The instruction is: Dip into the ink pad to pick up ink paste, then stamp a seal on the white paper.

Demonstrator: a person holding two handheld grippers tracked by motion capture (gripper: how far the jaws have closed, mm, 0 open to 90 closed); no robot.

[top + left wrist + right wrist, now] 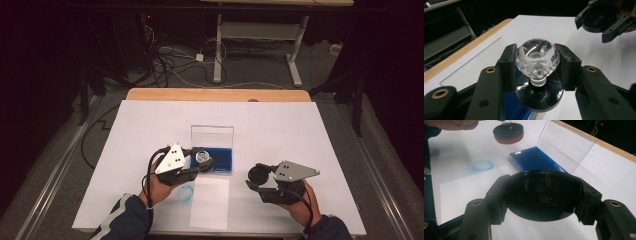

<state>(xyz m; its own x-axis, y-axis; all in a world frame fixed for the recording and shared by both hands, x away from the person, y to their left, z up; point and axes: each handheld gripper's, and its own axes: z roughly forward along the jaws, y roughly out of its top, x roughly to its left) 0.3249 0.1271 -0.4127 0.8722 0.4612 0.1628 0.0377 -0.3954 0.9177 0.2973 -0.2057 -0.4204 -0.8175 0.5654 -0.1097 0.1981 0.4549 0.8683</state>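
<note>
A person sits at a white-covered table and holds a two-jaw gripper in each hand, seen from above.

The left gripper is clamped on a stamp with a clear, faceted crystal knob and a round black base. In the left gripper view, the two black jaws press against the knob from either side, and the base hangs just below them. In the right gripper view, the stamp's underside shows a red rim.

The stamp is held at the near left part of an ink pad case, a shallow tray with a deep blue pad inside. Whether the stamp touches the pad cannot be told. The case's clear lid stands open and upright at the far edge of the tray.

The right gripper is closed on a round black cap (the hollow side, with small moulded lettering, faces its camera). The jaws grip its rim on both sides. This gripper sits to the right of the case, well apart from it, above the bare table cover.

A white sheet of paper lies just in front of the case. Beside its left edge, a pale blue circular ink mark shows on the table cover, near the left hand.
</note>
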